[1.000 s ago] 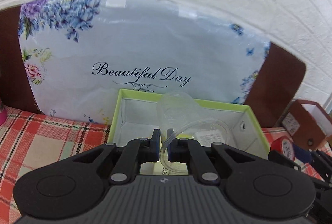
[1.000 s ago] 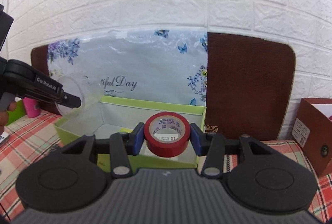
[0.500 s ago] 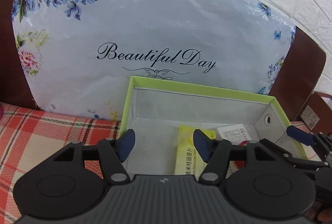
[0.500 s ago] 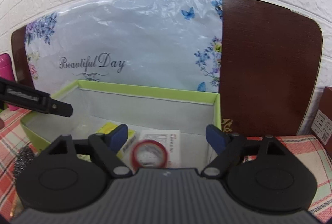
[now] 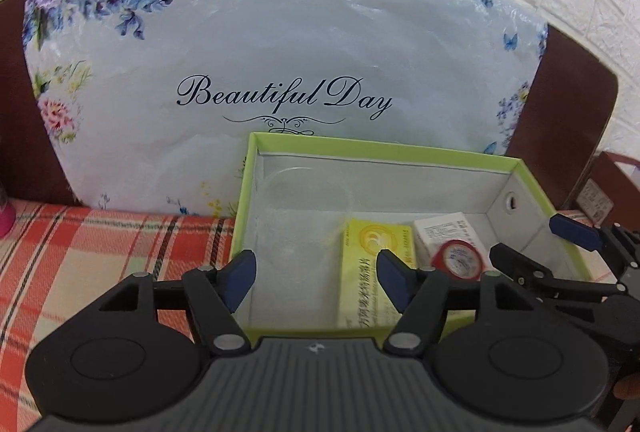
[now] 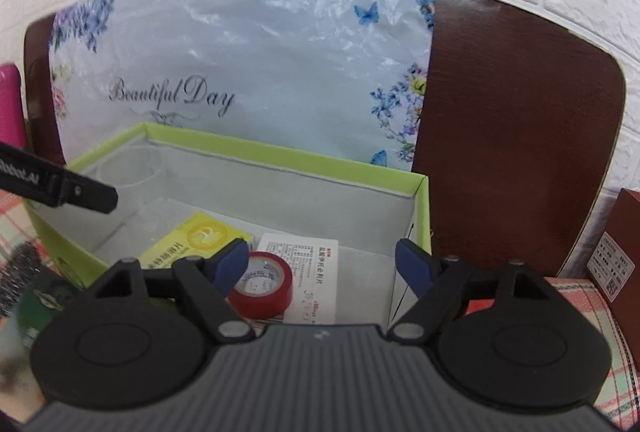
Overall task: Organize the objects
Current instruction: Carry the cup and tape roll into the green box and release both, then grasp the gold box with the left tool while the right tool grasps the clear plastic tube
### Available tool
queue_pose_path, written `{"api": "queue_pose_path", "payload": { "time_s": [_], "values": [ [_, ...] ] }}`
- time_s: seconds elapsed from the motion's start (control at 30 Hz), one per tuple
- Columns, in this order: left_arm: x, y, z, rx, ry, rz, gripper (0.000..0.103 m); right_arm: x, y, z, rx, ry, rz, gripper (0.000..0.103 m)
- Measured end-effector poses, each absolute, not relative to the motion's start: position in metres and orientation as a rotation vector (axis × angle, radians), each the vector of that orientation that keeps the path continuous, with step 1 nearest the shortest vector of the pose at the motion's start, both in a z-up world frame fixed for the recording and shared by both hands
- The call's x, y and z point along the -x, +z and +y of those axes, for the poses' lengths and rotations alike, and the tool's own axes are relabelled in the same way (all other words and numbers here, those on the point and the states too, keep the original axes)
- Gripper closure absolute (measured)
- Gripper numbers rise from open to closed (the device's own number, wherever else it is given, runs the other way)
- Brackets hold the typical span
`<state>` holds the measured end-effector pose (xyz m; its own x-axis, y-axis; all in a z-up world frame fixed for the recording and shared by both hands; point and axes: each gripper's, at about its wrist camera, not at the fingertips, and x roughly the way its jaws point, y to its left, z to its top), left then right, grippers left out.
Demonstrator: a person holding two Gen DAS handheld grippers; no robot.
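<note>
A green-rimmed box stands on the checked cloth. Inside it, a clear plastic cup sits at the left end, a yellow carton in the middle, a white carton to the right, and a red tape roll on the white carton. My left gripper is open and empty over the box's near left part. My right gripper is open and empty above the tape roll.
A flowered "Beautiful Day" board and a brown board lean on the white brick wall behind the box. A brown carton stands at the right. A pink object and a dark scrubber are at the left.
My left gripper opened and released the clear cup into the box. My right gripper opened and dropped the red tape roll onto the white carton. Both now hover empty.
</note>
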<state>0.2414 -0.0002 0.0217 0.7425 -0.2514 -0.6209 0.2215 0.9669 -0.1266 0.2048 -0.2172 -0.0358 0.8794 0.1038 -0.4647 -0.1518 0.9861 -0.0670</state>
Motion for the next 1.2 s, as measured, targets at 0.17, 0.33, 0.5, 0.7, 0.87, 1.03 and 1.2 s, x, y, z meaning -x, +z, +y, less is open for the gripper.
{"api": "queue_pose_path", "payload": {
  "time_s": [0.17, 0.33, 0.5, 0.7, 0.87, 1.03, 1.2],
  "values": [
    [-0.188, 0.048, 0.011, 0.101, -0.285, 0.59, 0.026, -0.15, -0.006, -0.226, 0.059, 0.115, 0.346, 0.003],
    [-0.124, 0.048, 0.018, 0.145, -0.301, 0.536, 0.02, -0.083, 0.006, -0.238, -0.004, 0.113, 0.31, 0.0],
    [-0.073, 0.013, 0.011, 0.137, -0.34, 0.623, 0.02, -0.023, -0.02, -0.239, 0.037, 0.142, 0.397, 0.001],
    [-0.055, -0.033, 0.005, 0.123, -0.326, 0.777, 0.02, 0.023, -0.066, -0.227, 0.127, 0.164, 0.539, 0.03],
    [-0.049, -0.027, 0.025, 0.17, -0.292, 0.736, 0.02, 0.023, -0.07, -0.229, 0.085, 0.151, 0.579, 0.043],
    [-0.056, -0.03, 0.032, 0.184, -0.256, 0.726, 0.021, 0.011, -0.078, -0.236, 0.062, 0.074, 0.631, 0.048],
    [-0.089, -0.037, 0.036, 0.209, -0.249, 0.753, 0.035, 0.01, -0.083, -0.251, -0.029, 0.045, 0.66, 0.065]
  ]
}}
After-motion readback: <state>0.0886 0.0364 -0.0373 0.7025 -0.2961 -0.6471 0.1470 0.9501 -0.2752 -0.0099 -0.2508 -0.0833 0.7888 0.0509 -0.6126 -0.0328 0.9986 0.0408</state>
